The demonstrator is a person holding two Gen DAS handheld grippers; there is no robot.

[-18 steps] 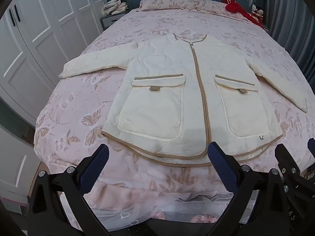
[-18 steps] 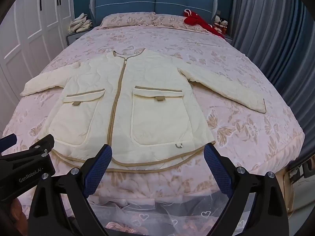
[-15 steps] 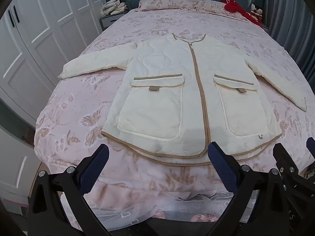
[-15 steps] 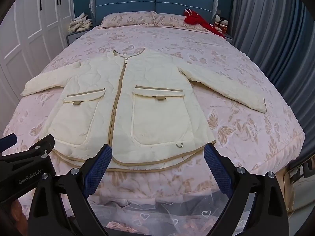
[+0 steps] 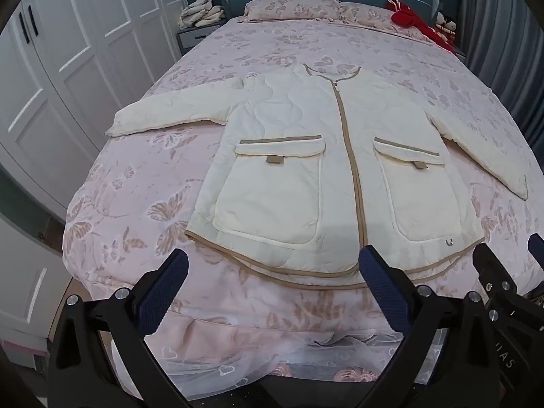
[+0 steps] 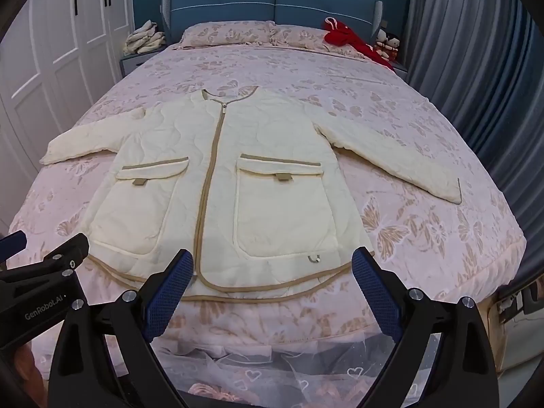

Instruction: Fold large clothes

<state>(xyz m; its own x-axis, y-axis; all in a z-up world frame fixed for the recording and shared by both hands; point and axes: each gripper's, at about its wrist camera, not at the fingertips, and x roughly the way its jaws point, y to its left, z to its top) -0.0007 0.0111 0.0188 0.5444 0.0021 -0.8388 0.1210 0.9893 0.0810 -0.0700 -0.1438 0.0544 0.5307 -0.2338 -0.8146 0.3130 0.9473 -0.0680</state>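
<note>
Cream quilted fabric, trimmed in tan along zip, hem and pocket flaps, is being shown spread flat: the jacket (image 5: 306,176) (image 6: 217,197) is lying front-up on the pink butterfly-print bedspread (image 5: 136,204) (image 6: 408,231), near the foot of the bed, with its collar pointing toward the pillows (image 5: 306,8) (image 6: 238,34) and the blue headboard (image 6: 272,0). Both sleeves are being held out to the sides by nothing but the bedding (one reaching toward the white wardrobe doors (image 5: 68,68), the other toward the grey curtain (image 6: 476,68)). The zip is closed up to the neck, and two large patch pockets are sitting either side of it.

The left gripper (image 5: 272,289) is being held above the foot of the bed, just short of the jacket's hem, angled downward; its blue-padded fingers (image 5: 163,292) are spread wide and released, with nothing between them. The right gripper (image 6: 272,289) is being held likewise beside it, its fingers (image 6: 170,289) also released and apart, nothing grasped, the hem lying just beyond the tips. Each gripper is being caught at the edge of the other's view.

A red garment (image 5: 408,20) (image 6: 350,40) is lying by the pillows on the curtain side, and a heap of pale folded cloth (image 5: 200,12) (image 6: 144,37) is sitting on the bedside cabinet by the wardrobe. A sheer lace valance with heart motifs (image 6: 272,363) is hanging below the bedspread's edge.
</note>
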